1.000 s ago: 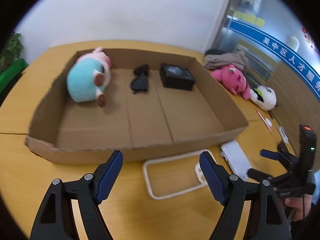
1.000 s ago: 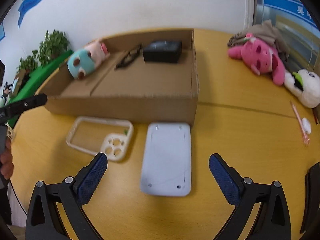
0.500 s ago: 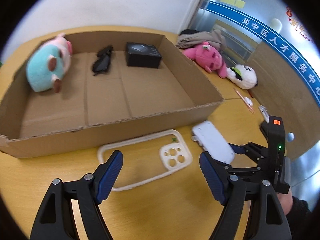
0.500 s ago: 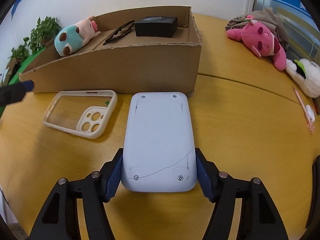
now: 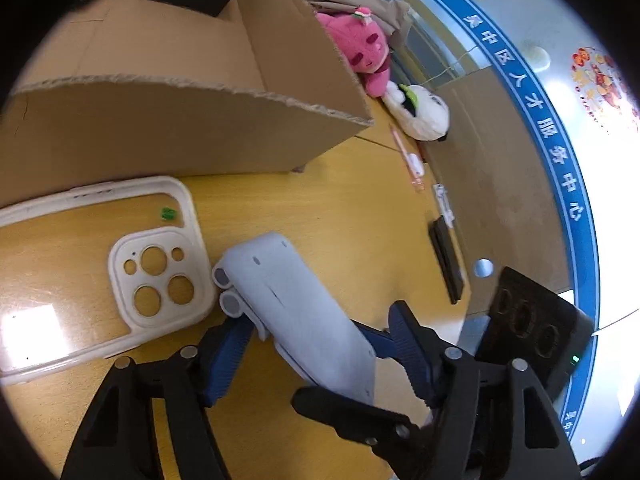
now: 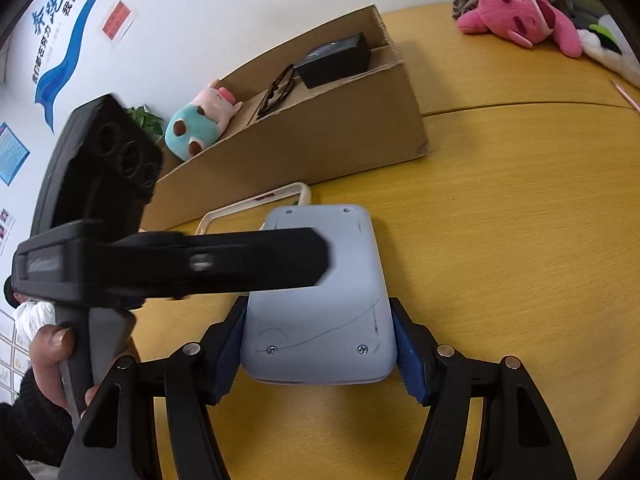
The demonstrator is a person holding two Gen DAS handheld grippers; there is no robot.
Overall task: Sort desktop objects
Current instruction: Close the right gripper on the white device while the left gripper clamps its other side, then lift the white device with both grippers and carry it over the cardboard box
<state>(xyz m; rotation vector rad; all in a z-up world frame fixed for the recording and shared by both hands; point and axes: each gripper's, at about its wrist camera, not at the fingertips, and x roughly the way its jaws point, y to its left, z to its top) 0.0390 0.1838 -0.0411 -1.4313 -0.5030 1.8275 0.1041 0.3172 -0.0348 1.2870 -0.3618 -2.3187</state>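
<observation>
A white flat device (image 6: 320, 300) with screws in its underside is gripped at its near end between the blue pads of my right gripper (image 6: 319, 350), lifted and tilted above the table. In the left wrist view the same device (image 5: 296, 320) lies between the open jaws of my left gripper (image 5: 316, 348), which straddle it from the side; contact is unclear. A cream phone case (image 5: 120, 264) lies on the table left of it. The cardboard box (image 5: 180, 120) behind holds a black box (image 6: 336, 60), glasses (image 6: 276, 90) and a teal-pink plush (image 6: 200, 124).
A pink plush (image 5: 366, 52) and a white plush (image 5: 420, 110) lie beyond the box's right corner. A pink pen (image 5: 406, 156), a small white item and a black bar (image 5: 446, 264) lie near the table's right edge. The left gripper's body (image 6: 120, 248) crosses the right view.
My right gripper has raised and tilted the white device it holds. My left gripper has moved right and down and now straddles the device, close by the right gripper.
</observation>
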